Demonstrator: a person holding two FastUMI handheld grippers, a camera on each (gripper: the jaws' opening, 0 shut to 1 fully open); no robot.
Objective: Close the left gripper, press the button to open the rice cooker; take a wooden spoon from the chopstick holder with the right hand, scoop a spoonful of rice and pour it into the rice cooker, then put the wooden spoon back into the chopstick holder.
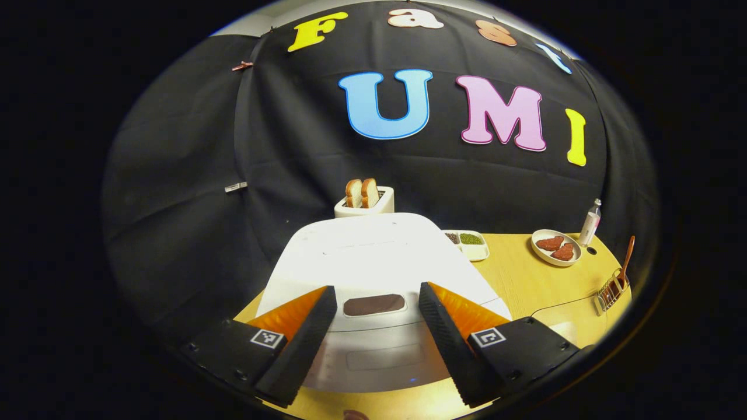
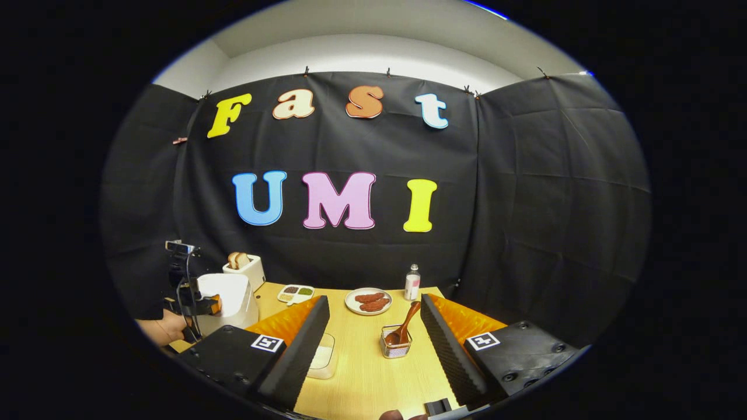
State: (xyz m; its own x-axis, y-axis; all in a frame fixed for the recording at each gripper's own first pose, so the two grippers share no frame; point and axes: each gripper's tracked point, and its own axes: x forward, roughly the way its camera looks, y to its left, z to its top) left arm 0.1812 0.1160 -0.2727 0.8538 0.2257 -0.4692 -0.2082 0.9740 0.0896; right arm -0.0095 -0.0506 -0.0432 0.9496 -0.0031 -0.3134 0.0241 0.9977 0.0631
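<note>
rice cooker [image 1: 373,274] lid down, front cut off

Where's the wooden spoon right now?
Right gripper view: the wooden spoon stands tilted in the chopstick holder on the table, ahead between the right gripper fingers, just short of the plate.

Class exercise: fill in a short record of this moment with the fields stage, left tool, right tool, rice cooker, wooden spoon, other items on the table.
stage: start; button not yet pressed
left tool: open, fingers either side of the rice cooker's front, not touching it as far as I can tell
right tool: open, holding nothing, facing the chopstick holder
rice cooker: white, lid closed
wooden spoon: standing tilted in the chopstick holder
other items on the table: toaster with bread, divided dish, plate, bottle
</note>
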